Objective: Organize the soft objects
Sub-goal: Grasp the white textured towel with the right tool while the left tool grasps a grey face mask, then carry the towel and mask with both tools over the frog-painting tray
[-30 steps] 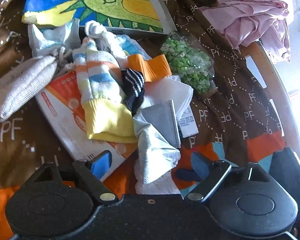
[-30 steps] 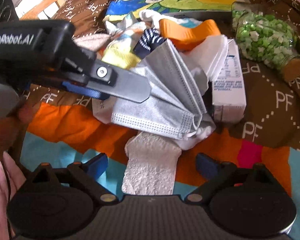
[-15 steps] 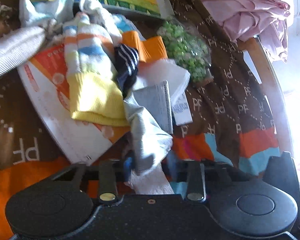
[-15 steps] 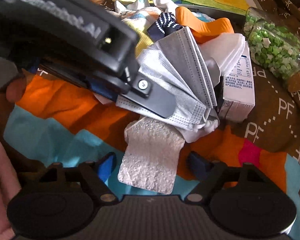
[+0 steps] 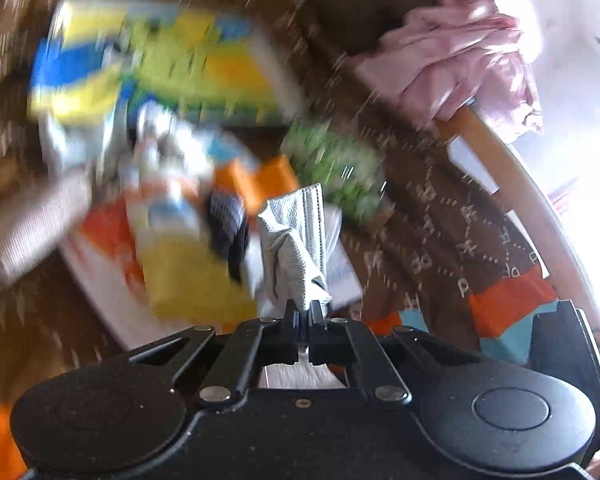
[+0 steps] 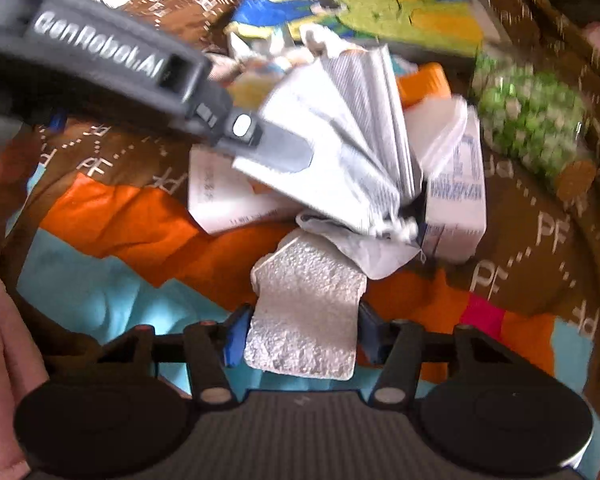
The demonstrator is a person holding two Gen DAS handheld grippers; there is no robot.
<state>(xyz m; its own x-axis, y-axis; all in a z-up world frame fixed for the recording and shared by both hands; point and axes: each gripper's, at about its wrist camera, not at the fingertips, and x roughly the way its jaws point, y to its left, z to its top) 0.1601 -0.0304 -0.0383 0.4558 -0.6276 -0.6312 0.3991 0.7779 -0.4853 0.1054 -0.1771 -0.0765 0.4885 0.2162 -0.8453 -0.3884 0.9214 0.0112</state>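
Note:
My left gripper (image 5: 305, 312) is shut on a grey face mask (image 5: 296, 236) and holds it up off the pile; the same mask (image 6: 356, 160) shows in the right wrist view, fanned out from the left gripper's finger (image 6: 276, 148). My right gripper (image 6: 298, 332) stands partly closed around a white textured cloth (image 6: 304, 316) lying on the bedspread; its blue pads sit close beside the cloth's edges. The sock pile with a yellow-cuffed striped sock (image 5: 188, 268), a dark striped sock (image 5: 228, 224) and an orange cloth (image 5: 260, 180) lies blurred behind the mask.
A bag of green beads (image 6: 528, 112), a white carton (image 6: 456, 192), a white booklet (image 6: 224, 200), a dinosaur picture board (image 5: 160, 64) and a pink garment (image 5: 460, 68) lie on the brown, orange and teal bedspread (image 6: 112, 220). A wooden rail (image 5: 512, 184) runs at right.
My left gripper closed on the grey mask and lifted it away from the pile, moving fast. My right gripper moved in around the white cloth and narrowed.

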